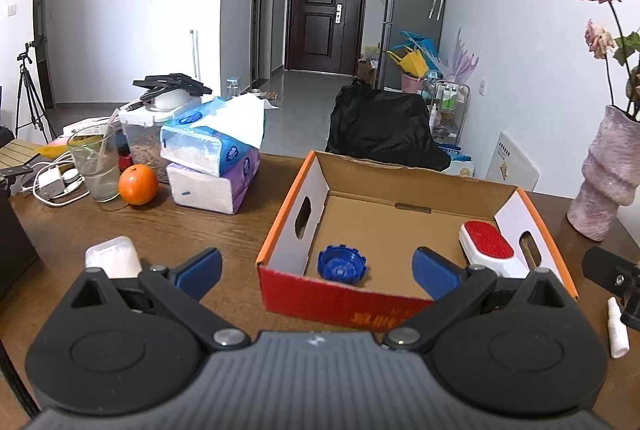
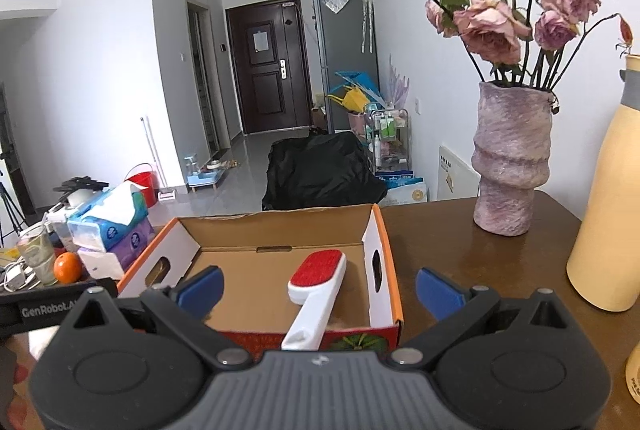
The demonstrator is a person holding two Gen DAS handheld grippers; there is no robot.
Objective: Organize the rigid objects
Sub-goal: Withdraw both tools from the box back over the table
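Observation:
An open cardboard box (image 1: 408, 186) with orange rims stands on the wooden table; it also shows in the right wrist view (image 2: 280, 226). Inside lie a blue toothed cap (image 1: 342, 264) and a white lint brush with a red pad (image 1: 490, 246), whose handle leans over the box's front edge (image 2: 316, 294). My left gripper (image 1: 318, 270) is open and empty in front of the box. My right gripper (image 2: 318, 288) is open and empty, with the brush handle between its fingers but apart from them. A white translucent case (image 1: 112, 256) lies left of the left gripper. A small white tube (image 1: 618, 330) lies at the right.
Stacked tissue packs (image 1: 212, 158), an orange (image 1: 138, 184), a glass (image 1: 94, 166) and cables sit at the left. A pink vase of dried roses (image 2: 510, 158) and a yellow bottle (image 2: 608, 214) stand at the right. A black-covered chair (image 1: 384, 126) stands behind the table.

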